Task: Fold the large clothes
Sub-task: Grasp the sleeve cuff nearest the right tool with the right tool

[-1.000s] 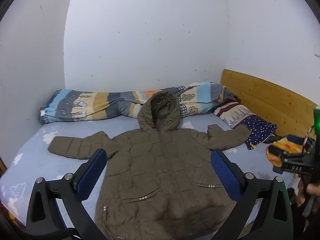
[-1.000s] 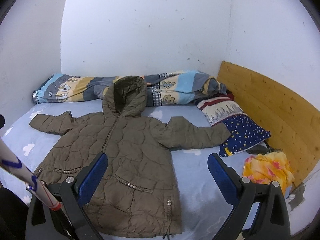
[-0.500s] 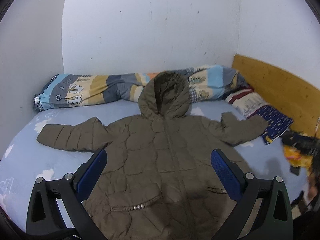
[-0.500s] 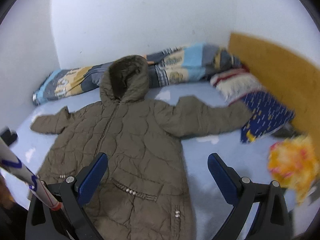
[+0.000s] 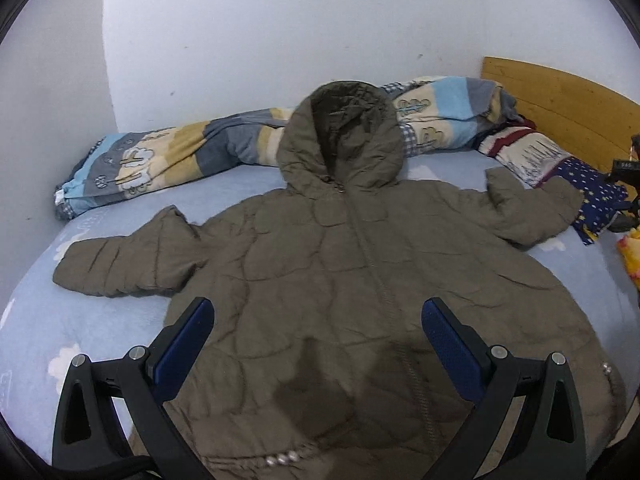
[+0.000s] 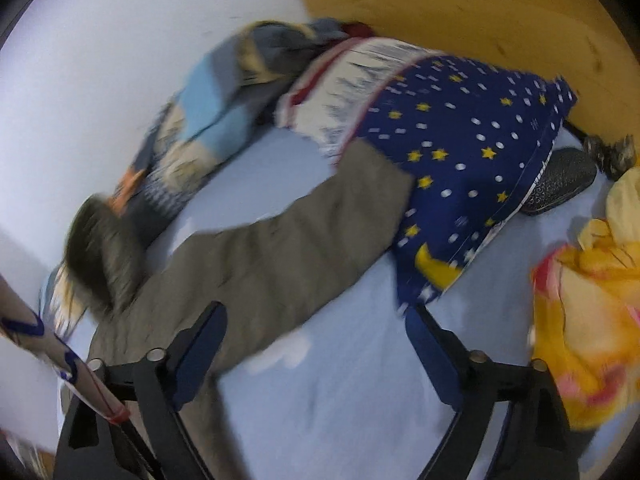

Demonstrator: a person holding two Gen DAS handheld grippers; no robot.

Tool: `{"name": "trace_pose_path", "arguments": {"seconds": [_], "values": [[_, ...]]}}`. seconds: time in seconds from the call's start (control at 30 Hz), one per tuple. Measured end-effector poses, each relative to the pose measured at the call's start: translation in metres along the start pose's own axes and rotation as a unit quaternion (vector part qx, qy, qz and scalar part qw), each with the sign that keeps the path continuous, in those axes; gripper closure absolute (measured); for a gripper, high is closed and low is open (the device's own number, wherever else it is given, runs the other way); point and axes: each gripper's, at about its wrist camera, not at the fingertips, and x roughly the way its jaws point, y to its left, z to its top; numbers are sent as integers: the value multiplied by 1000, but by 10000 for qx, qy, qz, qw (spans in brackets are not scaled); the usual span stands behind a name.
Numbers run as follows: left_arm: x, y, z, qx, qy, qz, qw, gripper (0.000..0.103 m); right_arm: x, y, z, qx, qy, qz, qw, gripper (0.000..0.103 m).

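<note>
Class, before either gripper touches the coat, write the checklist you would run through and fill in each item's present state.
1. Coat spread flat, front up, zipped: ok.
2. Left gripper open, empty: ok.
3. Right gripper open, empty: ok.
4. Right-side sleeve free to lift: not ok, its cuff lies against the starry pillow.
5. Left-side sleeve flat on the sheet: ok.
6. Hem straight: cannot tell, out of view.

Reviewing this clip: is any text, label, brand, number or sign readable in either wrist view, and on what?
None can be read with confidence.
Small black device at the right edge of the left wrist view: a pale display, too small to read.
Olive quilted hooded jacket: no visible label or brand.
Right wrist view: motion-blurred, no text.
</note>
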Motion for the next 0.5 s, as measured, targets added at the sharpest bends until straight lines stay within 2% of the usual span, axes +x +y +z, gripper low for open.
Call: {"name": "trace_pose_path", "arguments": {"seconds": [0.03, 0.07, 0.2, 0.23, 0.27, 0.3, 0.5], "values": [[1, 3, 0, -50, 14, 1, 10000, 0, 12, -11, 11, 229, -22, 68, 9997, 25], [4, 7, 0, -130, 71, -49, 9999, 0, 20, -19, 16, 371, -25, 99, 9993, 28], [12, 16, -1, -320, 211, -126, 9992, 0, 59, -45, 41, 677, -127, 44, 9976, 33], [15, 17, -1, -364, 252, -125, 9989, 0, 68, -50, 45, 750, -113, 109, 9971, 40], [17, 20, -2, -404, 289, -146, 9987, 0, 76, -55, 48, 809, -91, 229, 9964, 55], [20, 21, -3, -434, 324, -168, 9984, 0, 87, -59, 52, 857, -34, 333, 9958, 61], [32, 26, -9, -571, 538, -150, 9968, 0, 119, -69, 68, 840, -89, -119, 9964, 63]]}}
